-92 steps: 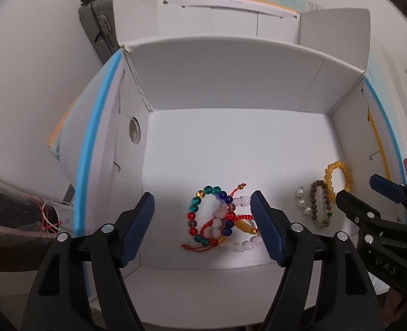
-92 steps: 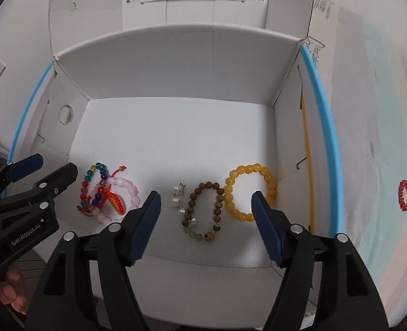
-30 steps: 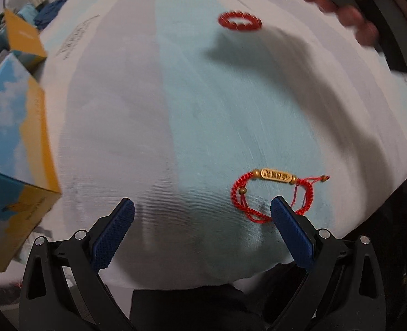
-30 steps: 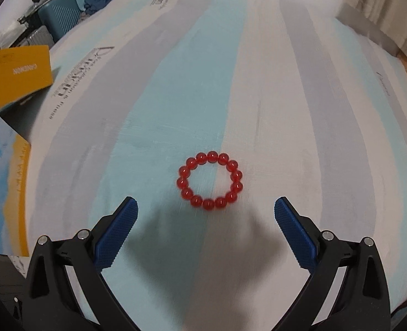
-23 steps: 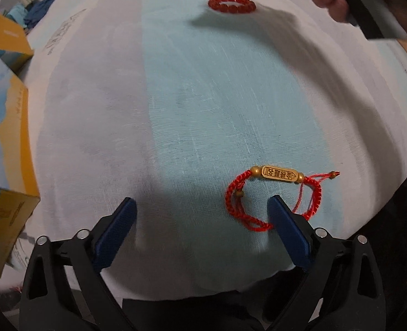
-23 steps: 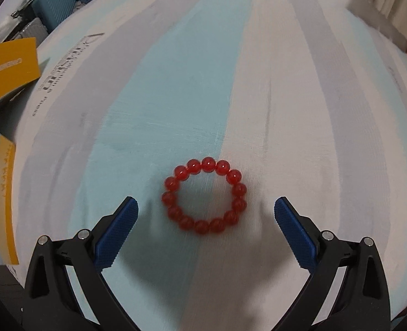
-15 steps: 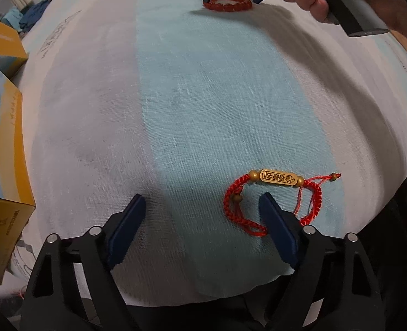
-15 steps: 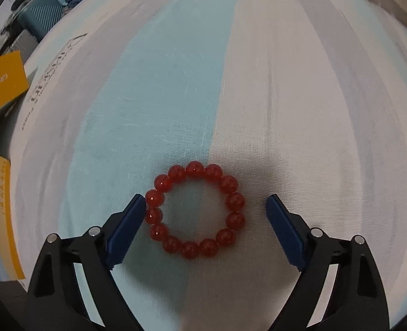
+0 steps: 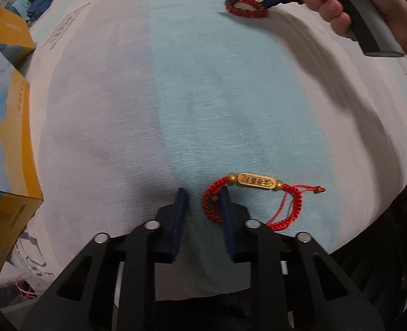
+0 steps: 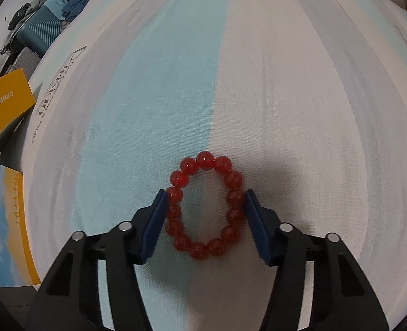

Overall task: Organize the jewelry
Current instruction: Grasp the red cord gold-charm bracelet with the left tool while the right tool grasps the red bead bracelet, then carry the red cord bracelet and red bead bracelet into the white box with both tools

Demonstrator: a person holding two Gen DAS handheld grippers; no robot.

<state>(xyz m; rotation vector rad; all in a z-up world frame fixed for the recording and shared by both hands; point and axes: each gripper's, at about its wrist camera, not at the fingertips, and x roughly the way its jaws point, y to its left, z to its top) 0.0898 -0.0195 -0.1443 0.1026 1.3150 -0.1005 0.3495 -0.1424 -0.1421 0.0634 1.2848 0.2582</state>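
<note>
Closing, the right gripper point(image 10: 204, 209) clasps the red bead bracelet point(image 10: 204, 204) mid-bed, striped sheet point(image 10: 286, 96) open around it. Near the bed's edge, the left gripper point(image 9: 203, 207), also closing, straddles only the red cord bracelet's point(image 9: 254, 201) left side, pads not pressing.

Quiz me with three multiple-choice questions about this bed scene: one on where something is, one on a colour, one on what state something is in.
1. The red cord bracelet lies on:
A) a cardboard box
B) the pale blue stripe of the sheet
C) a plate

2. Its oblong tag is:
A) silver
B) gold
C) green

3. The red bead bracelet is:
A) hanging in the air
B) lying untouched
C) pinched from both sides by the right hand-held gripper

Answers:
1 B, blue cloth surrounds it.
2 B, it shines gold between two gold beads.
3 C, the jaws have just been closing and both pads touch beads, squashing the ring into an oval.
</note>
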